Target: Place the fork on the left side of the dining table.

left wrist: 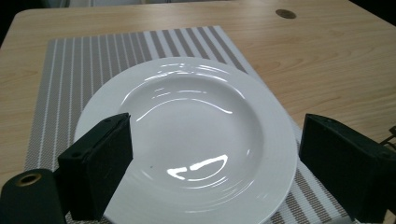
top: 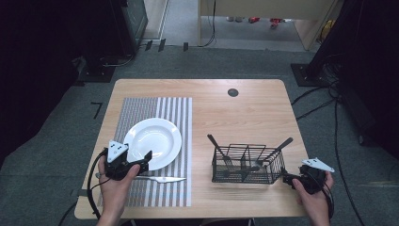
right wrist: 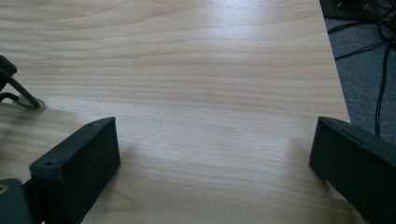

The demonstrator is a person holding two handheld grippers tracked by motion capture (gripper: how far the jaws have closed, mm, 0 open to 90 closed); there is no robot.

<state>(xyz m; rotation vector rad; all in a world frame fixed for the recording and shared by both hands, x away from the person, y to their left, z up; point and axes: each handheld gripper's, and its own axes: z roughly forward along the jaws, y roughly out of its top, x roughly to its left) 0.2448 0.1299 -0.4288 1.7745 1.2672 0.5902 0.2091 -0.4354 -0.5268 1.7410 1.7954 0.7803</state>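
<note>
Wooden table (top: 244, 117) seen from above. White plate (top: 154, 142) sat on striped placemat (top: 141, 110) at left, knife (top: 162, 179) lying on mat just before plate. Left gripper (top: 141, 165) hovered at plate's near rim, jaws wide apart, holding nothing. Black wire basket (top: 247, 165) stood at right, holding dark-handled utensils (top: 219, 149). Right gripper (top: 289, 180) rested near basket's right end, jaws spread wide over bare wood, empty.

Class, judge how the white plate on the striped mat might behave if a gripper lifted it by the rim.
The white plate looks glossy, so the rim may slip. It looks like ceramic: probably stiff, fairly heavy, breakable if dropped. Held at one edge, it would likely tilt.
</note>
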